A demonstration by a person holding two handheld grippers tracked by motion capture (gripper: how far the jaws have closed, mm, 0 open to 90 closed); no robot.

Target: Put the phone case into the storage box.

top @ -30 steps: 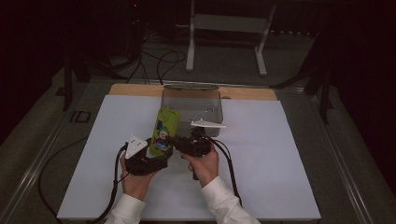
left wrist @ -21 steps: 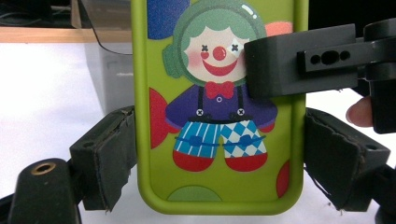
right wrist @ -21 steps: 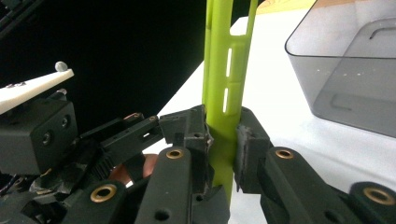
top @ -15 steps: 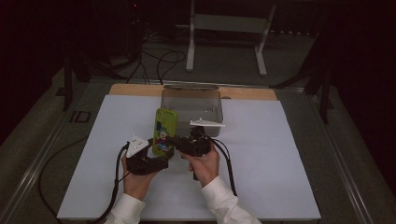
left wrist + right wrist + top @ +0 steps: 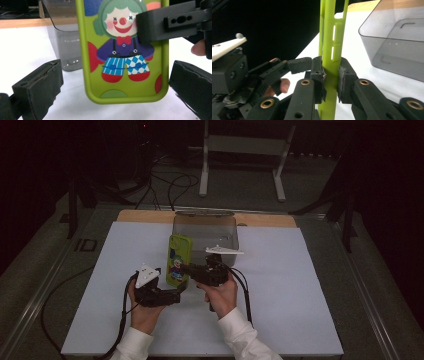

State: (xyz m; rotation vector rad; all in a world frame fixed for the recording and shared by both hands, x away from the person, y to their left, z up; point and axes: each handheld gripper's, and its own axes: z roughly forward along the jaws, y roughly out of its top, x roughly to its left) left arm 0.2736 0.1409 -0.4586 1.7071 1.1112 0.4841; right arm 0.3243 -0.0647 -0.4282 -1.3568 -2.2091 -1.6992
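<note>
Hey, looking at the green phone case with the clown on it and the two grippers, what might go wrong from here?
1. The green clown-printed phone case hangs upright from one edge, clamped by the right gripper alone; it may pivot or slip.
2. The left gripper has just been opening, its pads off the case; closing again might knock it askew.
3. The smoky clear plastic bin sits right behind; a swing toward it could clip its rim.
</note>
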